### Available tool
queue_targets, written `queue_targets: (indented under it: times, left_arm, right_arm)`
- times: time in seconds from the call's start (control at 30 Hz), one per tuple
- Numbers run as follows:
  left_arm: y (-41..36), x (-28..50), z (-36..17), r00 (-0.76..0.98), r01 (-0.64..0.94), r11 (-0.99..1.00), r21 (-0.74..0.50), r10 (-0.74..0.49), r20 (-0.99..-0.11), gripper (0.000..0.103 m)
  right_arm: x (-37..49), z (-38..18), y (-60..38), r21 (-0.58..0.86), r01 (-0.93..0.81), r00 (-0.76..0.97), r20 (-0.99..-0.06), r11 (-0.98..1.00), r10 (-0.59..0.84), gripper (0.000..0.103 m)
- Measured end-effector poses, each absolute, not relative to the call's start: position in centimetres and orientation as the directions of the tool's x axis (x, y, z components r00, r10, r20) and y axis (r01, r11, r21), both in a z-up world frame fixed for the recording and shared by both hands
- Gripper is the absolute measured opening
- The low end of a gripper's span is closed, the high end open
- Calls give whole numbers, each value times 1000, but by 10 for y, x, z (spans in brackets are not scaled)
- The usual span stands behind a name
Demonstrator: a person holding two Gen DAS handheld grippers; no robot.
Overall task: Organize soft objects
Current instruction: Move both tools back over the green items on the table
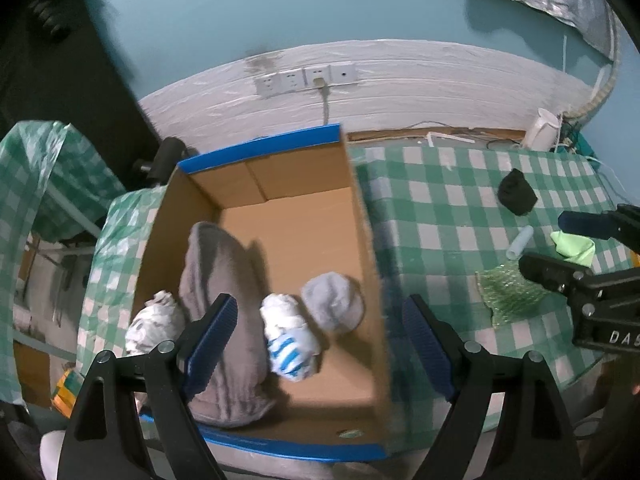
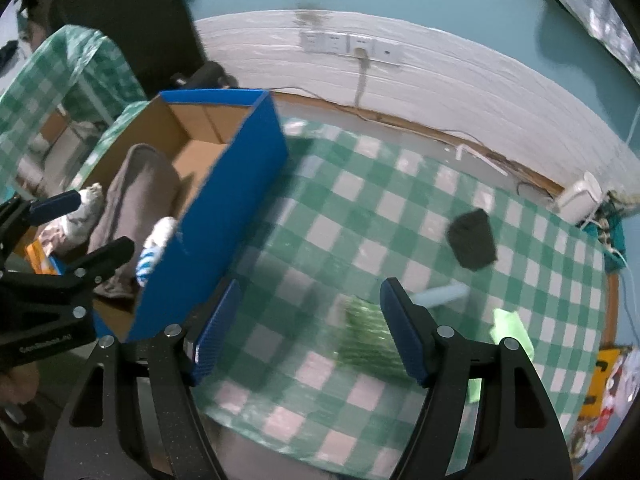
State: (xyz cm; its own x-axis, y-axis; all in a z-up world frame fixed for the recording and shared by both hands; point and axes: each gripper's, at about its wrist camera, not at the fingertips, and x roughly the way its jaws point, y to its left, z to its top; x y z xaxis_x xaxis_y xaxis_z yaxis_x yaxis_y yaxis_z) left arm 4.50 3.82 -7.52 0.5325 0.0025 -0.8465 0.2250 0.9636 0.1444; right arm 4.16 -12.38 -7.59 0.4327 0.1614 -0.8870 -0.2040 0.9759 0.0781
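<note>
Nearest the lens, left gripper (image 1: pixel 316 320) with blue ribbed pads, jaws spread wide and holding nothing, poised over open cardboard box with blue outer walls (image 1: pixel 260 150) at left of green-and-white checked tablecloth (image 1: pixel 440 208). Already inside box: long grey folded cloth (image 1: pixel 216 280), crumpled white-and-grey bundle (image 1: pixel 154 322) at its left, rolled white sock with blue stripes (image 1: pixel 290 340) and round grey sock ball (image 1: pixel 334 306) at its right. Right gripper (image 2: pixel 308 328) likewise wide open and empty, hanging over tablecloth just right of box. Left to gather on tablecloth, well apart from box: black sock ball (image 2: pixel 472 240) toward far right, pale blue soft tube (image 2: pixel 444 294), lime-green folded cloth (image 2: pixel 512 330), and crinkled green netting-like sheet (image 2: pixel 368 336) directly by right gripper's right pad. Judged roughly half done: four items boxed, four out. Probably green sheet next, being nearest open jaws.
</note>
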Motion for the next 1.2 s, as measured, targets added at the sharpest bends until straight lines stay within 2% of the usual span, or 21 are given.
queue_targets:
  times: [0.7, 1.2]
  left_arm:
    - [-80, 39, -105, 459, 436, 882, 180, -46, -887, 88]
    - [-140, 40, -144, 402, 525, 821, 224, -7, -916, 88]
  right_arm:
    - [16, -90, -268, 70, 60, 454, -890, 996, 35, 74]
    - [12, -124, -320, 73, 147, 405, -914, 986, 8, 74]
